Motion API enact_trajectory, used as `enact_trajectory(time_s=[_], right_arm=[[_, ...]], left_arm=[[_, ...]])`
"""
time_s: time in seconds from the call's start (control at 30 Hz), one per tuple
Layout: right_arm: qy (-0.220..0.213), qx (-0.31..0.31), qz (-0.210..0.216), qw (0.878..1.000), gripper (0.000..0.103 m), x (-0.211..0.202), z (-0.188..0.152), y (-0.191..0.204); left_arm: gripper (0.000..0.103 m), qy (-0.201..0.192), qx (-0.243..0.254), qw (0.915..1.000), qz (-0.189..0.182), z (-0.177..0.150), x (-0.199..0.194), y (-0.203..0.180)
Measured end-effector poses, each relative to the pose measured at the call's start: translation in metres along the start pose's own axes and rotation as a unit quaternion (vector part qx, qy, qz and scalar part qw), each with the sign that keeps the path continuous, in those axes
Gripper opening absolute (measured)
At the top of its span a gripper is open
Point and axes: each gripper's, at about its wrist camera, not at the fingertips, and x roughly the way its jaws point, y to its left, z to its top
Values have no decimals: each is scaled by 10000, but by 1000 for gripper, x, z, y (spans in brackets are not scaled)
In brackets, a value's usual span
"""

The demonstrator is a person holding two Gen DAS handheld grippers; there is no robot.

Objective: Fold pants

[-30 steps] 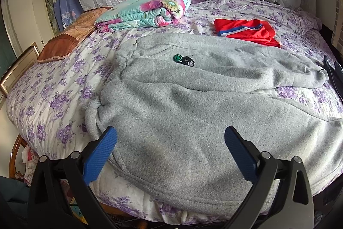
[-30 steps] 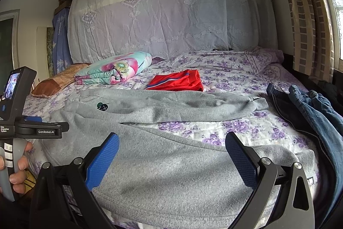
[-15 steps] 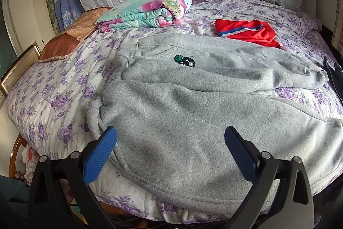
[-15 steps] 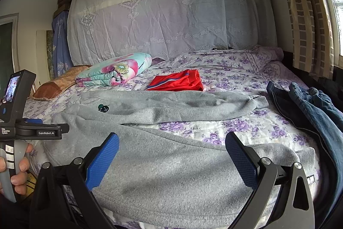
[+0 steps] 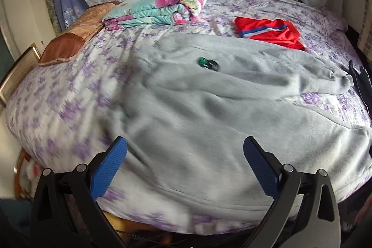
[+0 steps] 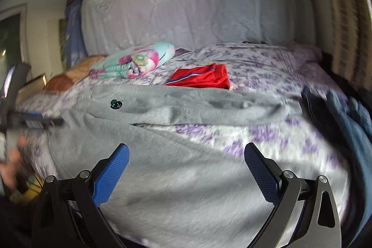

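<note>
Grey fleece pants [image 5: 197, 113] lie spread across the bed, waist at the left, the two legs running right, one behind the other. A small dark logo [image 5: 208, 63] marks the far leg. They also show in the right wrist view [image 6: 186, 169]. My left gripper [image 5: 184, 162] is open and empty above the near leg close to the waist. My right gripper [image 6: 186, 166] is open and empty above the near leg further right. The left gripper body [image 6: 28, 117] shows blurred at the left edge of the right wrist view.
The bed has a purple-flowered sheet [image 5: 69, 94]. A folded floral quilt [image 5: 158, 7] and a brown pillow [image 5: 74, 38] lie at the back left. A folded red garment [image 5: 267, 33] lies behind the pants. Blue jeans [image 6: 348, 113] lie at the bed's right edge.
Both grippers have moved forward and down toward the pants, with motion blur now. Both stay open. The pants have not moved.
</note>
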Motion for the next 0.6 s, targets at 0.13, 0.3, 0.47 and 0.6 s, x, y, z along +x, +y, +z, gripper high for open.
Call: enact_trajectory(time_s=[0.13, 0.3, 0.47, 0.6], right_arm=[[258, -252, 452, 9983, 100, 26, 45, -20], [642, -697, 797, 9923, 100, 90, 102, -28], [1310, -1273, 1049, 9776, 100, 183, 138, -25], [1760, -1568, 977, 9669, 100, 259, 151, -22]], left_arm=[[98, 569, 101, 9981, 215, 51, 26, 36], [98, 757, 240, 9953, 546, 119, 90, 61], [98, 1300, 322, 9903, 372, 152, 168, 65], [98, 1560, 445, 9863, 307, 158, 208, 55]])
